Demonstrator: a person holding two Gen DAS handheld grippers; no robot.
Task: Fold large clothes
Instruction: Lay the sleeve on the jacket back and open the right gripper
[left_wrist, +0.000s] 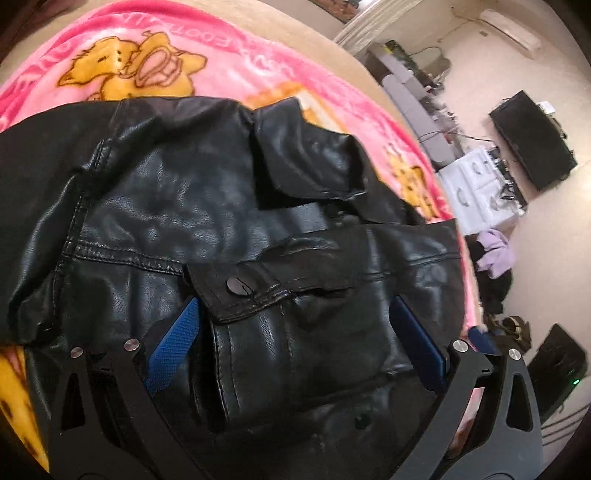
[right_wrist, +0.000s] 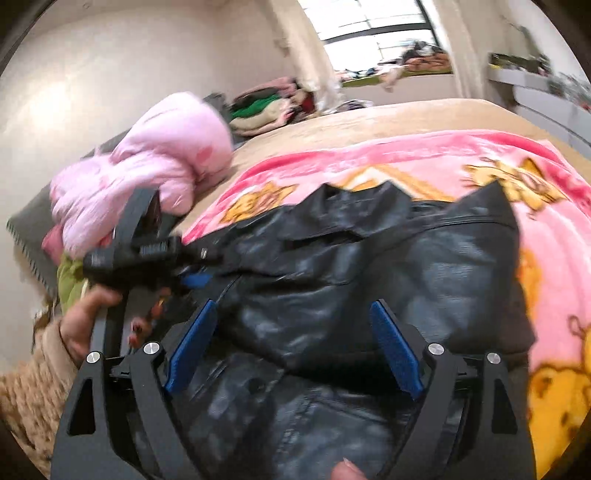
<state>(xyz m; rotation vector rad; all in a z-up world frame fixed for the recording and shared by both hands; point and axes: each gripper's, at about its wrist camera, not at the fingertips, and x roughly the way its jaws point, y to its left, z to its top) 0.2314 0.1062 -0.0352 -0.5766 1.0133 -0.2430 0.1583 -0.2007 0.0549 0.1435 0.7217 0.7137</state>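
Leather jacket (left_wrist: 229, 229) on blanket (left_wrist: 229, 74), far edge clear.

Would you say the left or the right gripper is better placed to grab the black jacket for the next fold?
Probably left: the left gripper straddles the pocket flap of the black jacket, jaws wide. The right gripper hovers open above it.

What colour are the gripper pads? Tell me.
Blue, textured pads, clearest in the left wrist view.

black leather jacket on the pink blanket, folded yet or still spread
Partly folded, not finished: the black leather jacket lies bunched on the pink blanket, one flap doubled over its top, edges uneven.
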